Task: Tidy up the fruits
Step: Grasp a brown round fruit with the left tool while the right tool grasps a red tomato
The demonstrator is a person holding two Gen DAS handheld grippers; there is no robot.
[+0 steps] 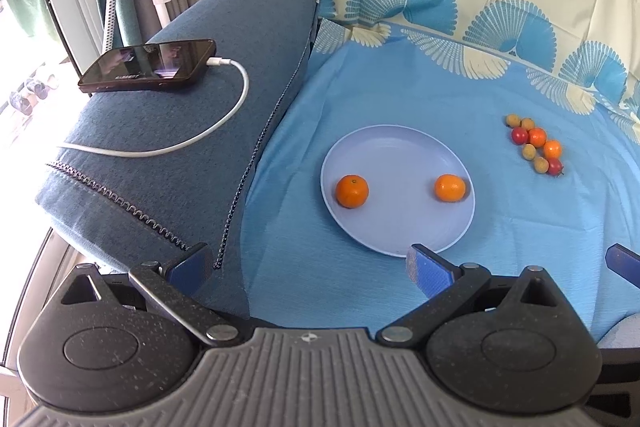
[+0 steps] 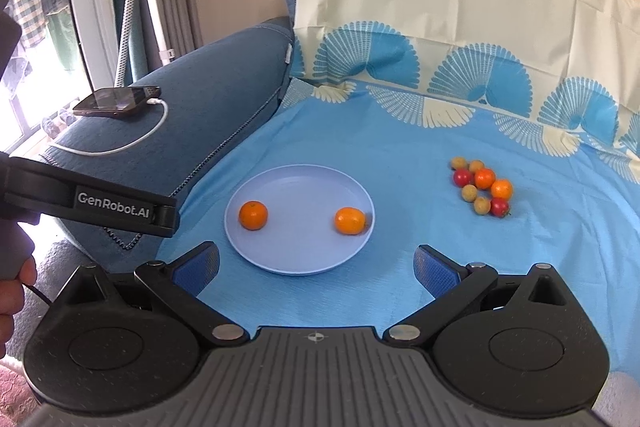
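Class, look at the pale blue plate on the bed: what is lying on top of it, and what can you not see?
On the plate lie two oranges, apart from each other. The sheet under the plate is hidden, as are the oranges' undersides.

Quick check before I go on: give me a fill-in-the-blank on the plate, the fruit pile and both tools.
1. The plate holds ____ oranges.
2. The fruit pile lies on the ____ cloth.
3. The left tool and right tool are both ____.

Missing words: two; blue; open
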